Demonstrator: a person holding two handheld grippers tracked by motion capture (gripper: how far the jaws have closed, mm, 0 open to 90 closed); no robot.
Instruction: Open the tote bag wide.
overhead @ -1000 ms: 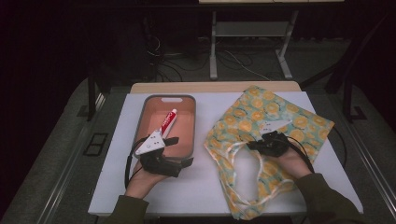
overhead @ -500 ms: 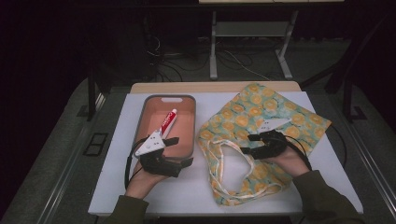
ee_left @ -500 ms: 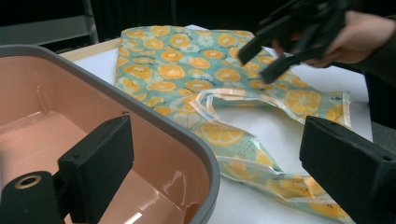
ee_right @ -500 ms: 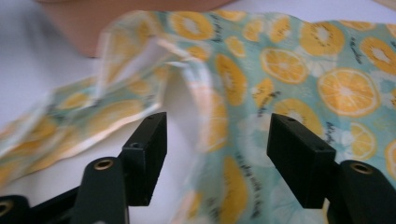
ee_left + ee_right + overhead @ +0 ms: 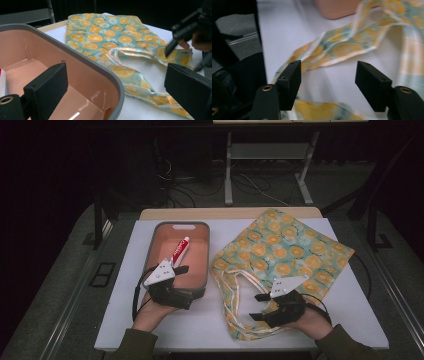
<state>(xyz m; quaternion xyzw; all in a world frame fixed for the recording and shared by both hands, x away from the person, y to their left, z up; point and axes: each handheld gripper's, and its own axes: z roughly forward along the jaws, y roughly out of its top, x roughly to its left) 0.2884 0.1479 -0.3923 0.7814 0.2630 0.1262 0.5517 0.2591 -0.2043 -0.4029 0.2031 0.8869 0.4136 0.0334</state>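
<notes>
Heads up: your right tool [image 5: 256, 307] has just opened and holds nothing, so the orange-print teal fabric tote bag [image 5: 280, 252] lies slack on the white tabletop [image 5: 350, 310]. Its loose handles could snag. Your left tool [image 5: 181, 281] straddles the pink tub's [image 5: 206, 265] rim, apart.

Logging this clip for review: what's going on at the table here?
A person works with a gripper in each hand. The left gripper rests at the near rim of a pink bin, its open jaws set either side of that wall; a red toothpaste tube lies inside. The right gripper hovers over the handles of an orange-print tote bag lying on the white table. Its jaws have just been opening and hold nothing.
</notes>
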